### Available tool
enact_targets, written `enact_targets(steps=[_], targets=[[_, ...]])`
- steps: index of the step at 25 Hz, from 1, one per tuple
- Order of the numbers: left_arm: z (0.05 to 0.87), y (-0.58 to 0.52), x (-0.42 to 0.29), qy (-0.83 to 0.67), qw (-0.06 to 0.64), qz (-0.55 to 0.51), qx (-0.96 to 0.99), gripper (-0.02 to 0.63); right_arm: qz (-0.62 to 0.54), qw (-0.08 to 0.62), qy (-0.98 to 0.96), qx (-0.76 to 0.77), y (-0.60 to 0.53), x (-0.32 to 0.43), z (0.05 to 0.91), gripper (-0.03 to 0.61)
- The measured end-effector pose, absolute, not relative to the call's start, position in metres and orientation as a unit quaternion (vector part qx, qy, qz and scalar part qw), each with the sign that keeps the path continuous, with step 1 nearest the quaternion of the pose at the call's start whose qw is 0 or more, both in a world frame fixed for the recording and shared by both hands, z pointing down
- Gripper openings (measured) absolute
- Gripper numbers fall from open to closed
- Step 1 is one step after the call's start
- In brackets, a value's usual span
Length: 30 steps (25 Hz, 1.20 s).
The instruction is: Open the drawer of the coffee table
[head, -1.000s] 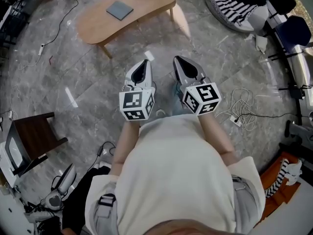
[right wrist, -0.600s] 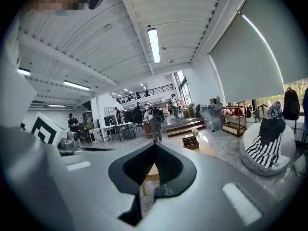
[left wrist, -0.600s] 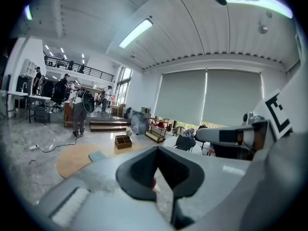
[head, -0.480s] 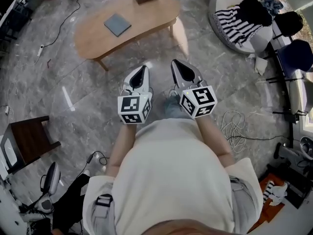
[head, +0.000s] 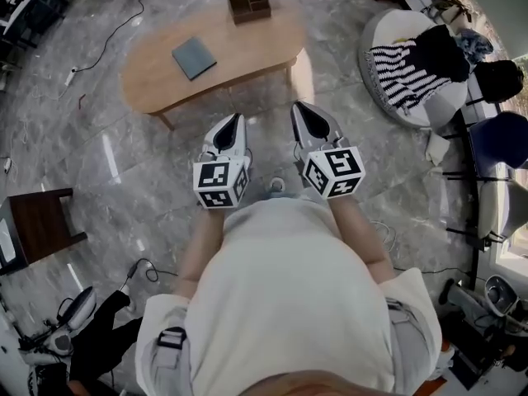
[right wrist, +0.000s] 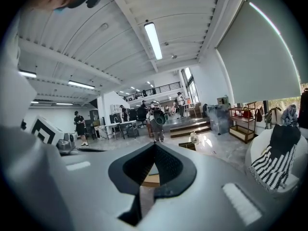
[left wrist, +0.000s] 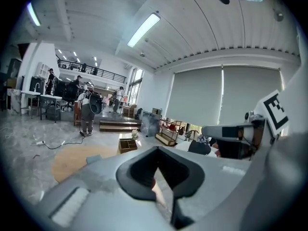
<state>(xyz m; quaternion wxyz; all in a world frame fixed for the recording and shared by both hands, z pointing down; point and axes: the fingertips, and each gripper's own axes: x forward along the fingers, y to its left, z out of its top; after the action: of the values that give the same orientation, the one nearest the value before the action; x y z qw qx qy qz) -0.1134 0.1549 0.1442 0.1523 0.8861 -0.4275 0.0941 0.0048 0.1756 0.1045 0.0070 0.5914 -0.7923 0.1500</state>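
Note:
The light wooden oval coffee table (head: 157, 77) stands ahead of me in the head view, with a grey-blue pad (head: 194, 58) and a small wooden divided box (head: 249, 4) on top. No drawer front shows from here. My left gripper (head: 233, 120) and right gripper (head: 299, 106) are held side by side over the marble floor, short of the table's near edge. Both are shut and hold nothing. In the left gripper view the table (left wrist: 72, 160) and box (left wrist: 127, 144) lie beyond the shut left gripper (left wrist: 156, 149). The shut right gripper (right wrist: 155, 146) fills the lower half of its view.
A round white seat with a striped cloth (head: 404, 56) sits at the right, dark chairs (head: 499, 81) beyond it. A dark wooden stool (head: 37, 225) is at the left. Cables (head: 107, 40) trail on the floor. People (left wrist: 88, 112) stand far off.
I have walked toward the coffee table, carrying both grippers forward with me. The table now sits lower and closer in the head view. Both grippers stayed shut.

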Motion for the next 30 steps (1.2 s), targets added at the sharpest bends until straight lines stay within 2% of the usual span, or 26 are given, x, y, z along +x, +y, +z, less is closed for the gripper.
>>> enact_targets(steps=[10,18,27,30], targets=[[0.171,0.117,-0.088,-0.472,0.181,0.107,0.856,-0.005,0.17,0.034,-0.816,0.551,0.129,0.04,0.129,-0.001],[0.213,0.075,-0.098,-0.49,0.203,0.132,0.837,0.037,0.208,0.03,-0.802,0.56,0.085,0.064,0.163,0.0],[0.257,-0.007,-0.099,-0.501,0.255,0.133,0.816,0.04,0.219,0.063,-0.794,0.564,0.0,0.089,0.194,0.0],[0.272,-0.03,-0.101,-0.506,0.269,0.14,0.808,0.066,0.228,0.077,-0.795,0.557,-0.027,0.092,0.208,0.0]])
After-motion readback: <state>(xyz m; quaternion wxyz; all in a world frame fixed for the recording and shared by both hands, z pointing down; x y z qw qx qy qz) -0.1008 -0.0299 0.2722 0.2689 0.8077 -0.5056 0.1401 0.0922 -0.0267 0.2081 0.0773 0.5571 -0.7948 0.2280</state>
